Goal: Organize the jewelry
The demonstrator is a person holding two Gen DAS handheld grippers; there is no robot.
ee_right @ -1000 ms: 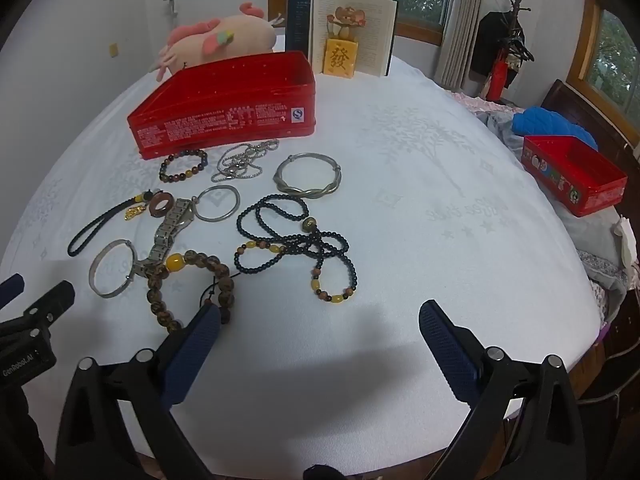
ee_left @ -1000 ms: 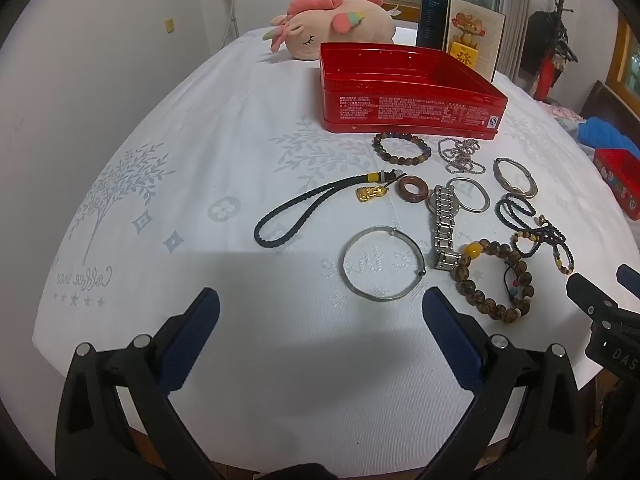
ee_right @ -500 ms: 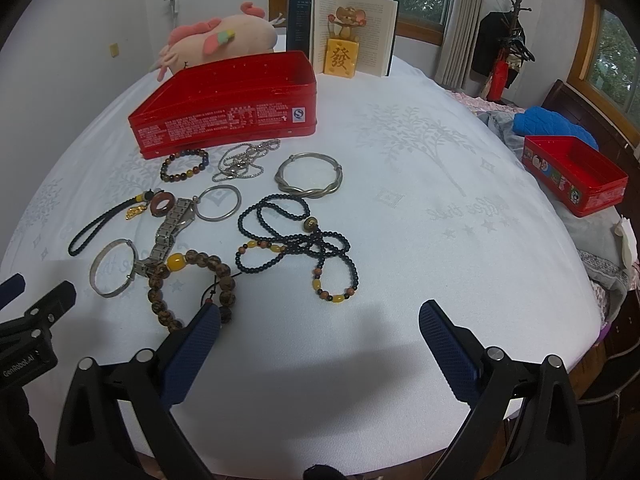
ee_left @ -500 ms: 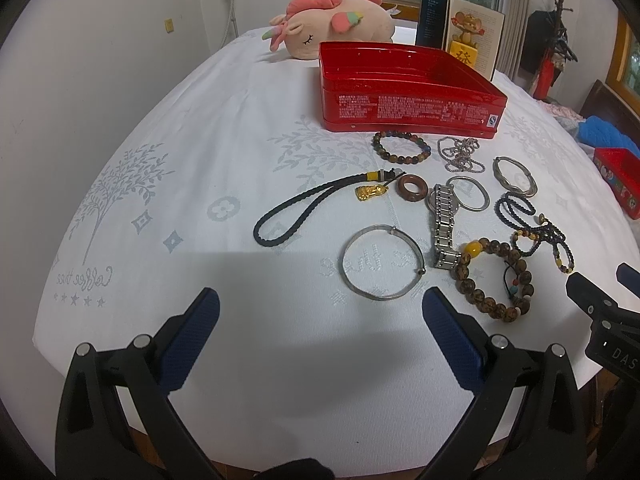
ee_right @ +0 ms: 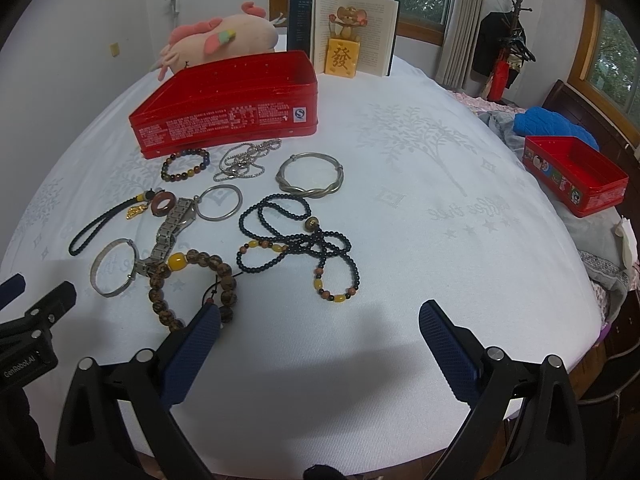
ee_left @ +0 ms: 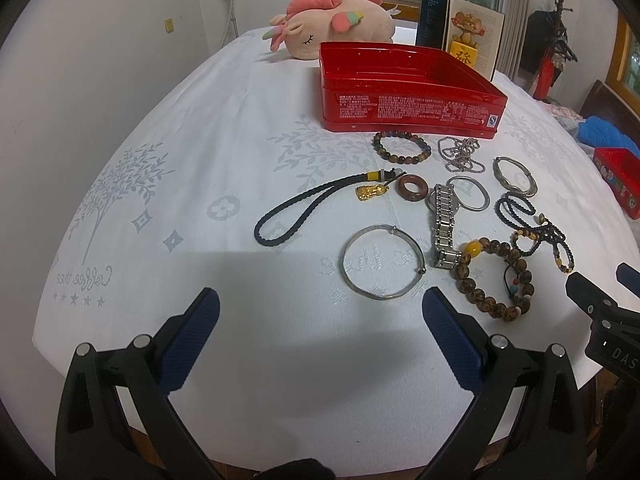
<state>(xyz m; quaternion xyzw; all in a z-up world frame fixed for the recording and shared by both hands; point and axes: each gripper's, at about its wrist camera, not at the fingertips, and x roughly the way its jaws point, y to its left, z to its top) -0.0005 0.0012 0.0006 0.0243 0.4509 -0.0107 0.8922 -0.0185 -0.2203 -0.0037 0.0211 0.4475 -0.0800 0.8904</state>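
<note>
Both grippers hang over the near edge of a round table covered with a white, tree-patterned cloth [ee_left: 168, 184]. The left gripper [ee_left: 320, 312] has its blue-padded jaws spread wide with nothing between them; the right gripper [ee_right: 320, 320] is likewise wide apart and holds nothing.

The jewelry lies loose on the cloth in front of an open rectangular red tin [ee_left: 408, 92], which stands toward the far edge. Just before the tin's front wall sit a small bracelet of mixed brown and blue beads [ee_left: 402, 147] and a tangled silver chain [ee_left: 460, 154]. Nearer lie a black braided cord with a gold charm [ee_left: 304, 212], a brown wooden ring [ee_left: 412, 188], a steel watch band [ee_left: 444, 226], a thin plain silver ring bangle [ee_left: 468, 199] and a twisted silver bangle [ee_right: 310, 178]. A thin silver bangle [ee_left: 382, 262] lies closest to the left gripper, and a chunky brown bead bracelet with one yellow bead [ee_right: 192, 284] reaches up to the right gripper's left pad (touching or merely behind it, I cannot tell). A long black bead necklace with amber beads [ee_right: 304, 240] sprawls beside it.

A pink plush toy [ee_left: 340, 24] and an open book [ee_right: 352, 40] stand behind the tin.
</note>
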